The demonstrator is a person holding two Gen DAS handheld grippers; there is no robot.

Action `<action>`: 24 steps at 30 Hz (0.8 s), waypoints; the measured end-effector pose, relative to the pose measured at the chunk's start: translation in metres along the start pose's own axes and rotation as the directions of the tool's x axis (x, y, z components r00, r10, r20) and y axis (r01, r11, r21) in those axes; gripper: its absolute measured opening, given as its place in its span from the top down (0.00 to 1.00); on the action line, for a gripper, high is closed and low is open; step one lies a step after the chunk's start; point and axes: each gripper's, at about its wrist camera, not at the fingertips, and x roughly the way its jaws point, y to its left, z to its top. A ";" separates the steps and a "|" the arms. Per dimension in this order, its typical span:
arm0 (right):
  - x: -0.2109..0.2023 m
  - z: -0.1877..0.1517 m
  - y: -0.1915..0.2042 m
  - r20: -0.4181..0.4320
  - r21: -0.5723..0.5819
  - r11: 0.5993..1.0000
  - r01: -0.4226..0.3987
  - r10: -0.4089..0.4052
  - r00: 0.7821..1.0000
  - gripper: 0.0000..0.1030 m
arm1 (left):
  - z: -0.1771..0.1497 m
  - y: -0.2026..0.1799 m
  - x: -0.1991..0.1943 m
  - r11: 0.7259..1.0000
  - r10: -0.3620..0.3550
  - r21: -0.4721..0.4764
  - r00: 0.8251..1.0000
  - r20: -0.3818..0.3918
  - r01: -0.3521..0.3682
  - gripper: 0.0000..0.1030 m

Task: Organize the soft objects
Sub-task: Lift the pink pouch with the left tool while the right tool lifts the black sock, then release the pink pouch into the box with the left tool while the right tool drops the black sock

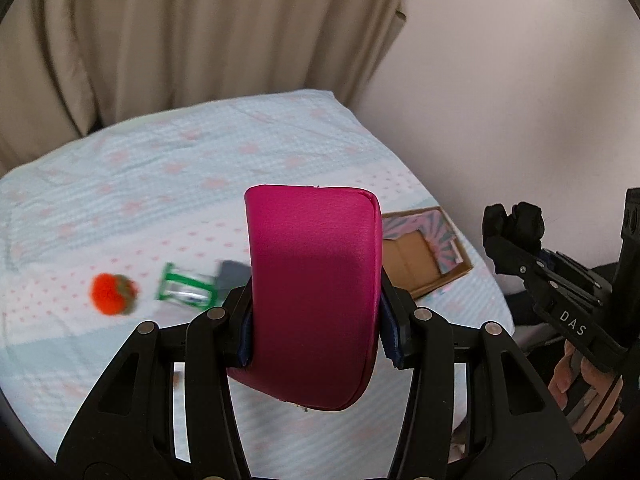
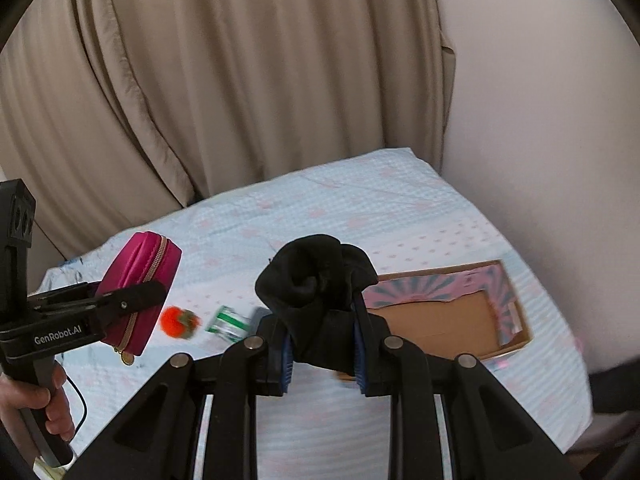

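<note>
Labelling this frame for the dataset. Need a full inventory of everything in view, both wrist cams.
pouch: 1, magenta, zip along the edge, clamped in the left gripper, above the bed
cloth: 1, black, bunched, clamped in the right gripper, above the bed
plush: 1, orange with green, lying on the bed, left of the packet
packet: 1, green and white, blurred, on the bed
box: 1, cardboard, open, pink and teal patterned flaps, on the bed near the wall
bed: 1, light blue sheet with pink marks
curtain: 1, beige, behind the bed
wall: white, right side
left gripper: 1, black
right gripper: 1, black
</note>
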 end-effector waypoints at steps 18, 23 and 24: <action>0.138 0.029 -0.186 -0.321 0.010 1.000 -0.020 0.022 0.947 0.79 | 0.004 -0.111 0.236 1.000 0.016 -0.012 0.962 -0.272 -0.020 0.56; 0.205 0.013 -0.213 -0.452 0.112 0.993 -0.025 0.073 0.889 0.79 | 0.003 -0.108 0.292 0.997 0.072 0.019 0.937 -0.342 -0.070 0.56; 0.214 0.010 -0.216 -0.471 0.126 0.992 -0.024 0.081 0.878 0.79 | 0.001 -0.107 0.302 0.997 0.082 0.028 0.930 -0.358 -0.078 0.56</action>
